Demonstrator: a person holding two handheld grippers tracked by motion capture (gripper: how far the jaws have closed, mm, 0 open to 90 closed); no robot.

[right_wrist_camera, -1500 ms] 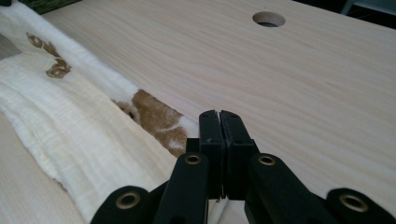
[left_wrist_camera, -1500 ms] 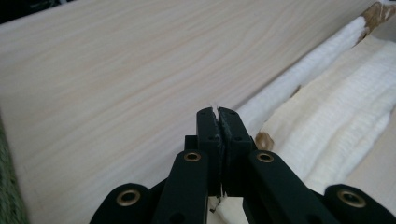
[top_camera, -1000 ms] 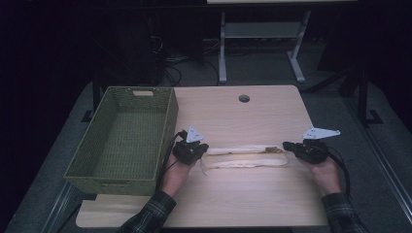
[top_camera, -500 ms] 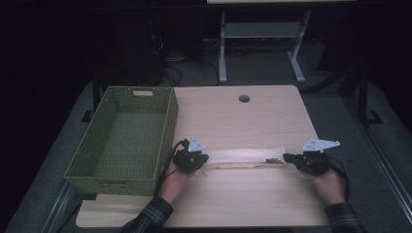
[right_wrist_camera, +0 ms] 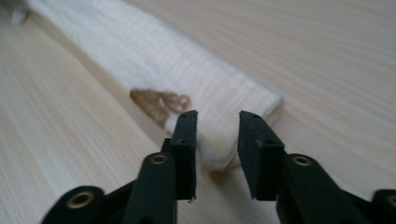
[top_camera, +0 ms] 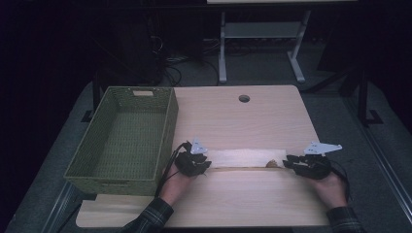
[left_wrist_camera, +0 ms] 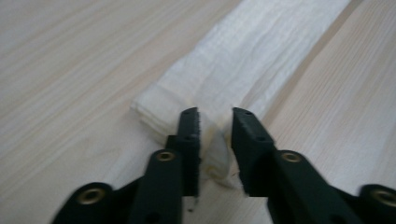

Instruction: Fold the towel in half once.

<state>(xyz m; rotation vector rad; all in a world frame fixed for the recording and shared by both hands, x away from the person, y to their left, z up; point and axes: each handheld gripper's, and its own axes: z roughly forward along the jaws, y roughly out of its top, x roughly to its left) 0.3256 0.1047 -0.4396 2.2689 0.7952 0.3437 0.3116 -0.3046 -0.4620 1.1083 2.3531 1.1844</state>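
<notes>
Currently the folded white cloth [top_camera: 243,158] lies flat as a long strip across the counter [top_camera: 252,116], nearer its front edge, right of the green basket [top_camera: 124,138]. Left claw [left_wrist_camera: 215,122] and right claw [right_wrist_camera: 217,125] sit at opposite ends of it. Both have just been opening: jaws spread, cloth end between them, pads not pressing. Brown mark [right_wrist_camera: 160,103] near the right end.
</notes>
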